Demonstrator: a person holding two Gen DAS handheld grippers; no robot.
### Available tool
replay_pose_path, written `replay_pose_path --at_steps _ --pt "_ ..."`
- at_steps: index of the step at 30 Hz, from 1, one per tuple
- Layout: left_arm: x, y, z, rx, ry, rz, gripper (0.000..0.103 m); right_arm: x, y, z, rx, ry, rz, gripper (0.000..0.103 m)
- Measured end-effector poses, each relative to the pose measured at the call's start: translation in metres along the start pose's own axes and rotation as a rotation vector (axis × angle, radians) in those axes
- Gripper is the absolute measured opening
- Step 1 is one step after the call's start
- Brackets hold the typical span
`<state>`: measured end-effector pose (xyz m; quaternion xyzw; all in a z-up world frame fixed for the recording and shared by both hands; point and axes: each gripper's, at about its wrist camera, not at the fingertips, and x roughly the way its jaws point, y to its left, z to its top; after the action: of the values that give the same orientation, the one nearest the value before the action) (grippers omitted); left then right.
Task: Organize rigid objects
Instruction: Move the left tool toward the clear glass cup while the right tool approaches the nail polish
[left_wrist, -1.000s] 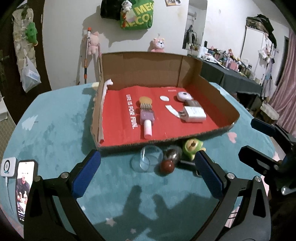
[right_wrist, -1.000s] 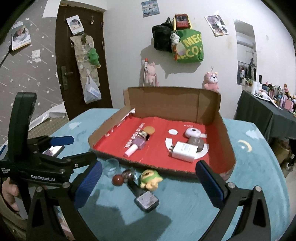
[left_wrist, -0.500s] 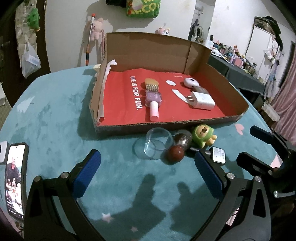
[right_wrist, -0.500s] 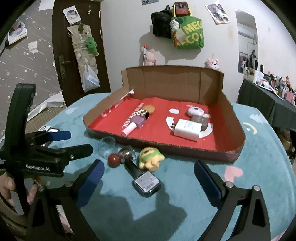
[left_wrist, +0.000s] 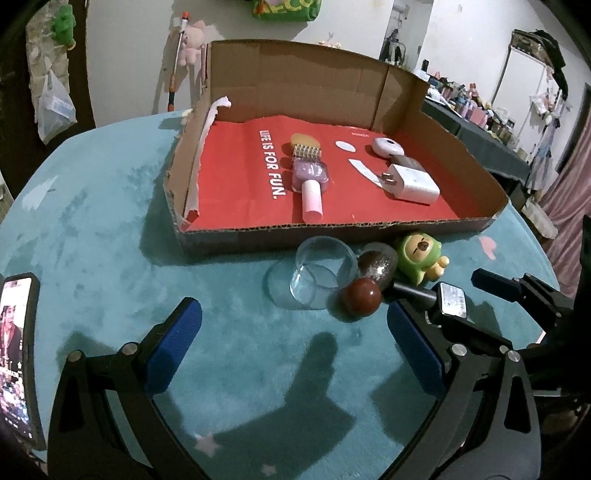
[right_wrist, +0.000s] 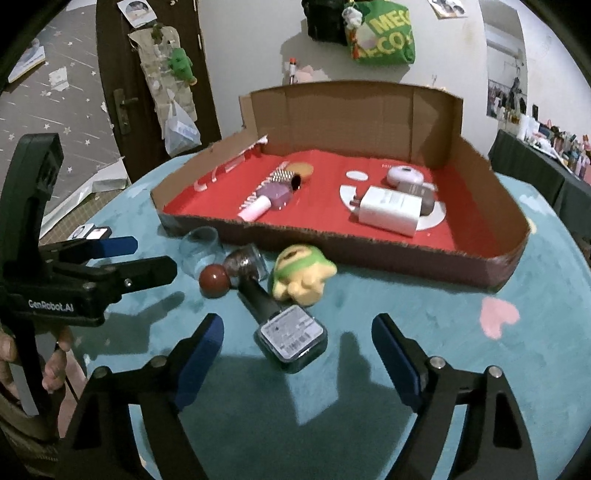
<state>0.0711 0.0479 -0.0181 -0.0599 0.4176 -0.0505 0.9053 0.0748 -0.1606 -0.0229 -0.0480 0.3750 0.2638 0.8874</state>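
A shallow cardboard box (left_wrist: 236, 236) (right_wrist: 406, 258) with a red lining holds a purple nail polish bottle (left_wrist: 310, 181) (right_wrist: 269, 199), a white charger (left_wrist: 412, 182) (right_wrist: 388, 208) and a small pale round case (left_wrist: 386, 147). In front of it on the teal cloth lie a clear glass cup (left_wrist: 319, 273) (right_wrist: 201, 247), a red-brown ball (left_wrist: 361, 297) (right_wrist: 214, 280), a glittery bottle (left_wrist: 376, 264), a green and yellow figurine (left_wrist: 419, 256) (right_wrist: 299, 273) and a dark nail polish bottle (right_wrist: 284, 325) (left_wrist: 443, 299). My left gripper (left_wrist: 291, 347) is open just before the cup. My right gripper (right_wrist: 297, 354) is open around the dark bottle's base.
A phone (left_wrist: 16, 354) lies at the table's left edge. The left gripper also shows in the right wrist view (right_wrist: 118, 254), the right gripper in the left wrist view (left_wrist: 517, 295). A door, wall hangings and a cluttered dark table stand behind.
Both grippers have moved forward and down toward the loose objects in front of the box. The objects themselves have not moved.
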Motion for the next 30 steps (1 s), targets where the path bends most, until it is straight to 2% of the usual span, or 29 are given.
replay_pose_path --at_steps 6,9,17,19,21,30 --pt "0.006 0.001 0.000 -0.005 0.006 -0.005 0.098 0.008 0.001 -0.001 0.003 0.021 0.025 0.079" --pt "0.008 0.001 0.001 -0.003 0.003 -0.005 0.094 0.011 0.003 -0.001 -0.002 0.026 0.031 0.079" --pt "0.021 0.000 0.006 -0.005 0.009 -0.008 0.093 0.020 0.010 -0.001 -0.015 0.038 0.043 0.077" --pt "0.022 0.000 0.010 -0.012 -0.003 -0.014 0.086 0.022 0.012 -0.001 -0.018 0.046 0.052 0.075" --pt "0.024 0.001 0.013 -0.017 -0.008 -0.012 0.083 0.022 0.015 -0.002 -0.027 0.045 0.043 0.075" --pt "0.023 0.011 0.010 -0.035 -0.012 -0.040 0.076 0.007 0.029 -0.015 -0.059 0.049 0.164 0.074"
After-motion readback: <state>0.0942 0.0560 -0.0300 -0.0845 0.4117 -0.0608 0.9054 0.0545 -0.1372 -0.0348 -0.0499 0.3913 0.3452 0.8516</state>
